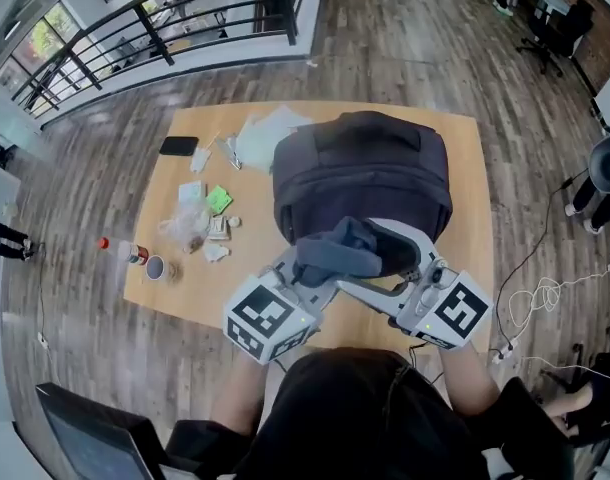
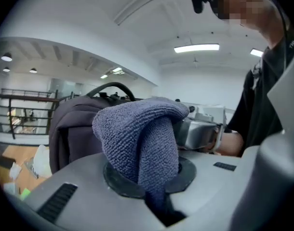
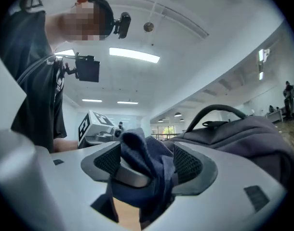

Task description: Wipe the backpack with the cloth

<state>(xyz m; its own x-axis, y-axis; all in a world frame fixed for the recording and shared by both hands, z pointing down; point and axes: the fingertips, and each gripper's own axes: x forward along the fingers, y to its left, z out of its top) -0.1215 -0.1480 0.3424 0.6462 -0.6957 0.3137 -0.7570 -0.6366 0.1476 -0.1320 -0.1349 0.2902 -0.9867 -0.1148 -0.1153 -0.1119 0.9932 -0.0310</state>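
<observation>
Way over on the left of the table some clutter is parked: a phone, a bottle and scraps of paper. It's all well apart from the action, so it can be ignored.

Next along, the left gripper is clamped shut on the cloth, which is bunched into a fat loop above the jaws. The cloth's other end is draped through the right gripper. Its jaws are spread wide, so the fabric just hangs in the gap and doesn't look pinched.

The backpack is in the middle of the table, just beyond both grippers.

For a decent wipe, the cloth probably wants to be carried by the left grip alone and pressed flat against the bag, not dabbed on as a lump. Long strokes down the fabric should be used. The right gripper could be pulled free and used to steady the bag so it isn't shoved across the table. The loose tail should be kept away from the carry handle, where a snag seems likely.

As for the views, the layout and the clutter are only given by the head view, but there the cloth covers both sets of jaws. The tight clamp is settled by the left gripper view and the open gap by the right gripper view. Whether the cloth is brushing the bag can't be told from any of them.
</observation>
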